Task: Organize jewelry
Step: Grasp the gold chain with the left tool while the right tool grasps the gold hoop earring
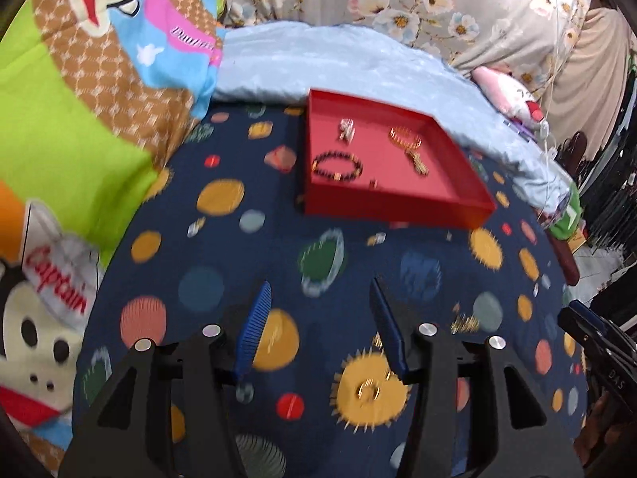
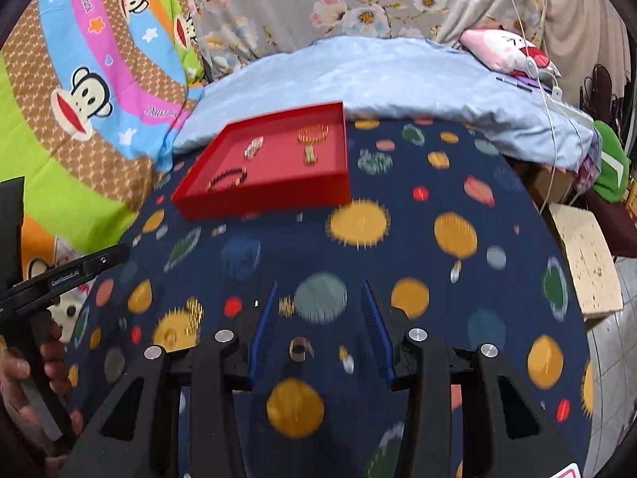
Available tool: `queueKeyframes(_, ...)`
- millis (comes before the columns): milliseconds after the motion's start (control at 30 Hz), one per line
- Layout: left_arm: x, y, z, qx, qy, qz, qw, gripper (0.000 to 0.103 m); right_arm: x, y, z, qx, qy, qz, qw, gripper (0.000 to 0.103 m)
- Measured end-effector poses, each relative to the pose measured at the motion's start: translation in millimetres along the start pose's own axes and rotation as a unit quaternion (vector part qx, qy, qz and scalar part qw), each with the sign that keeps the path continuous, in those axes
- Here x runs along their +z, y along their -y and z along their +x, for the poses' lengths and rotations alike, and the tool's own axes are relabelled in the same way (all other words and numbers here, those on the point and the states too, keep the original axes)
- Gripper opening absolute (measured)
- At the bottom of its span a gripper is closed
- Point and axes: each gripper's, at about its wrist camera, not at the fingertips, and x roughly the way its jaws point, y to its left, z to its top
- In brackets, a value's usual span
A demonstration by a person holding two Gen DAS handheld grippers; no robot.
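A red tray (image 1: 398, 203) sits toward the far edge of a dark blue bedspread (image 1: 247, 263) printed with planets, its back wall just beside a pale blue blanket (image 1: 318, 63). Inside the tray lie a dark beaded bracelet (image 1: 337, 166) near the front left corner, a small silver piece (image 1: 346, 129) toward the back left, and a gold bracelet (image 1: 405, 137) toward the back right with a gold strip (image 1: 418, 164) trailing from it toward the front.

The left gripper (image 1: 320, 298) hovers over the near part of the bedspread, its jaws wide apart with nothing between them. A gold ring (image 1: 368, 390) lies on a yellow sun print close to its right finger, and a blurred gold bit (image 1: 466, 323) lies further right.

The right gripper (image 2: 318, 298) hangs above the near edge too — jaws spread, holding nothing. A ring (image 2: 301, 348) lies on the bedspread between its fingers, and small gold pieces (image 2: 286, 306) lie just beside the left one. Both views are motion-blurred — finer detail of the loose jewelry cannot be told.
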Motion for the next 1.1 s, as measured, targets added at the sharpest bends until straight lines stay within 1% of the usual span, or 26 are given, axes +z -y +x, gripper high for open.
queueKeyframes(100, -18, 3, 6, -0.010, -0.022, -0.005, 0.9997, 0.050, -17, 0, 2, 0.000, -0.013, 0.002, 1.000, 0.042)
queueKeyframes(233, -33, 14, 12, -0.026, -0.043, 0.002, 0.9987, 0.050, -31, 3, 5, 0.005, -0.028, 0.011, 1.000, 0.042)
queueKeyframes(333, -39, 27, 17, -0.031, -0.051, 0.012, 0.9981, 0.050, -39, 4, 6, 0.007, -0.036, 0.015, 0.999, 0.042)
queueKeyframes(600, -47, 50, 39, -0.028, -0.061, 0.039, 0.9970, 0.049, -41, 5, 10, 0.013, -0.039, 0.018, 0.999, 0.042)
queueKeyframes(733, -48, 58, 50, -0.025, -0.068, 0.048, 0.9962, 0.045, -41, 6, 13, 0.020, -0.042, 0.023, 0.999, 0.042)
queueKeyframes(833, -48, 63, 55, -0.017, -0.061, 0.059, 0.9962, 0.037, -40, 6, 15, 0.022, -0.043, 0.023, 0.999, 0.042)
queueKeyframes(867, -48, 64, 55, -0.014, -0.059, 0.062, 0.9962, 0.030, -40, 6, 16, 0.023, -0.044, 0.024, 0.998, 0.042)
queueKeyframes(900, -48, 65, 56, -0.013, -0.059, 0.064, 0.9961, 0.026, -40, 6, 17, 0.024, -0.045, 0.024, 0.998, 0.042)
queueKeyframes(933, -48, 66, 56, -0.011, -0.057, 0.064, 0.9962, 0.024, -40, 6, 18, 0.025, -0.045, 0.025, 0.998, 0.042)
queueKeyframes(1000, -48, 65, 56, -0.013, -0.058, 0.064, 0.9962, 0.013, -39, 5, 20, 0.028, -0.047, 0.025, 0.998, 0.042)
queueKeyframes(1100, -48, 65, 57, -0.022, -0.062, 0.060, 0.9961, 0.007, -38, 3, 24, 0.032, -0.049, 0.024, 0.998, 0.042)
